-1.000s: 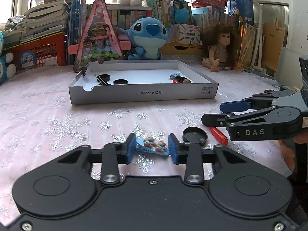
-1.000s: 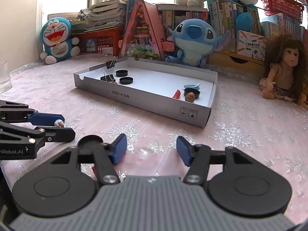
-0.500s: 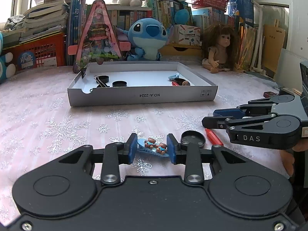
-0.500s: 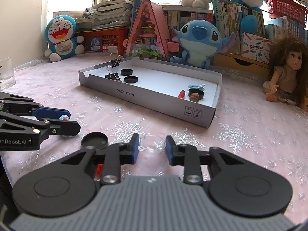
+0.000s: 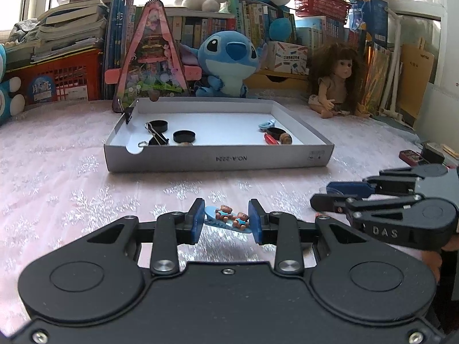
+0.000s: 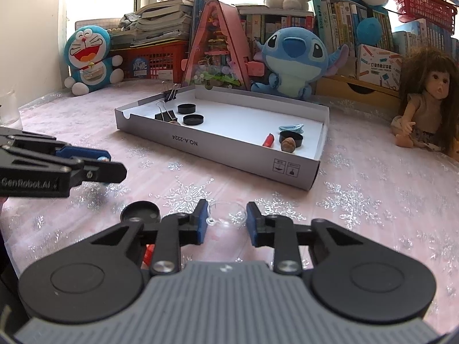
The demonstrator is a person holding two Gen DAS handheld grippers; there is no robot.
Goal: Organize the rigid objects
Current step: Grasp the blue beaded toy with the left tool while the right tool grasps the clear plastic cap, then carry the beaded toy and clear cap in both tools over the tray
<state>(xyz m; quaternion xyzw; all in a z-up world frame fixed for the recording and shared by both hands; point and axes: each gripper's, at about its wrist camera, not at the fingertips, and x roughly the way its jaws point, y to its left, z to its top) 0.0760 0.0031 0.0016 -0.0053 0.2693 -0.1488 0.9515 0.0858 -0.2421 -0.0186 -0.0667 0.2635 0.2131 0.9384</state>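
Left gripper (image 5: 226, 220): blue pads pinched on a blue hair clip (image 5: 228, 220) bearing two small bear figures, held above the pink snowflake tablecloth (image 5: 71, 189); right gripper (image 6: 226, 220): pads closed against a small clear dome (image 6: 227, 215), apparently a transparent cap, though its outline is faint against the cloth; black round lid (image 6: 140, 212) lying on the cloth just left of the right gripper; red item (image 6: 148, 253) partly hidden under that gripper; white cardboard tray (image 5: 218, 159) farther back, holding binder clips (image 5: 156, 139), black lids (image 5: 184, 136), a second blue clip (image 5: 266, 123), a red piece (image 5: 271, 139) and a walnut (image 5: 286, 137).
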